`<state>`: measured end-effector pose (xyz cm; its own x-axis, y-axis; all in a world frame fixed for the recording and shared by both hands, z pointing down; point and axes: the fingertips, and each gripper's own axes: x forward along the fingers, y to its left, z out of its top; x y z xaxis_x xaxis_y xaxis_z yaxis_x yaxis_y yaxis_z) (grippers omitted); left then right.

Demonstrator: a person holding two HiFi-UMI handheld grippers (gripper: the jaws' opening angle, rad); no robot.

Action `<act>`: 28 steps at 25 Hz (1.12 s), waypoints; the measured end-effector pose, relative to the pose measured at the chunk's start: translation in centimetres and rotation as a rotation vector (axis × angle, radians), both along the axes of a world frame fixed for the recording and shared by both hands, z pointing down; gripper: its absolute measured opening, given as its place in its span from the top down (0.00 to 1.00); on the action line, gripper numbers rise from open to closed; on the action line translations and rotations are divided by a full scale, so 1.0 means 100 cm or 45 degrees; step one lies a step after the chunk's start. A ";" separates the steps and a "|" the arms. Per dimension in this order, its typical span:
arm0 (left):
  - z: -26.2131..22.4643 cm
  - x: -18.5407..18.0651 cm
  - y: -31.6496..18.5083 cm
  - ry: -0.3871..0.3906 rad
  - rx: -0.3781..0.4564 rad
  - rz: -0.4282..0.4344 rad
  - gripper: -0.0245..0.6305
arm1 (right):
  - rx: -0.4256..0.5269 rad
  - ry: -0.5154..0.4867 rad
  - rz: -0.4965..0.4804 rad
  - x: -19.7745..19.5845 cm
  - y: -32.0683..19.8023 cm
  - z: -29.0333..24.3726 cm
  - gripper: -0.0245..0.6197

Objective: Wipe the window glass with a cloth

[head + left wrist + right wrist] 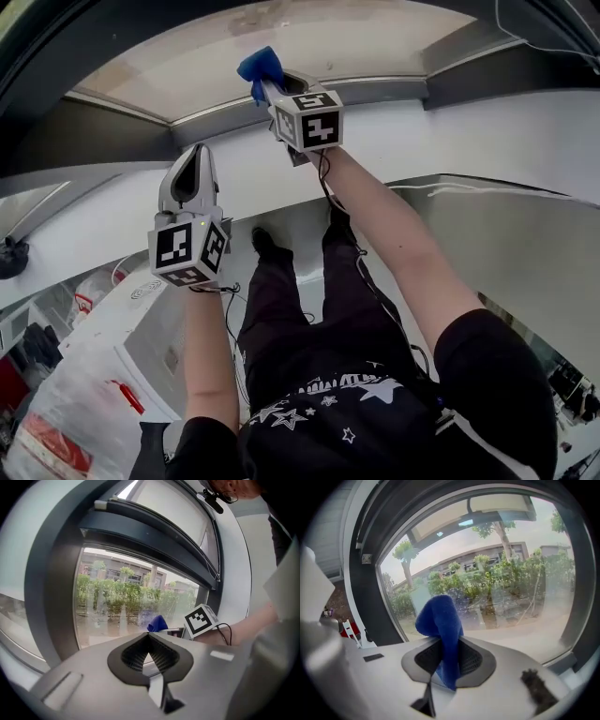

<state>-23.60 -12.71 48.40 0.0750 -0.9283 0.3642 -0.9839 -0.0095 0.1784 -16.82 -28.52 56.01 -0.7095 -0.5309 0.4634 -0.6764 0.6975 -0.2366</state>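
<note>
The right gripper [449, 645] clamps the blue cloth [439, 618] up by the window glass [515, 597], the left gripper [149, 638] sits closed and empty, so wiping likely needs firm, flat pressure and overlapping strokes.

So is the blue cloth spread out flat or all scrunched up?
Scrunched up. The blue cloth bulges in a folded lump out of the right gripper, whose jaws pinch it.

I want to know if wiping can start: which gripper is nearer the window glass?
Right. The right gripper, clamping the blue cloth, is up at the window glass. The left gripper hangs lower, back from it, jaws together on nothing.
</note>
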 end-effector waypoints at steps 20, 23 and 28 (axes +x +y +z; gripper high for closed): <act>0.005 0.251 -0.154 0.011 -0.017 0.335 0.95 | -0.017 0.059 0.331 0.292 -0.136 0.014 0.85; 0.006 0.275 -0.167 0.017 -0.016 0.357 0.95 | -0.024 0.085 0.377 0.328 -0.149 0.018 0.85; 0.011 0.310 -0.183 -0.005 -0.020 0.415 0.95 | -0.037 0.105 0.495 0.383 -0.168 0.021 0.85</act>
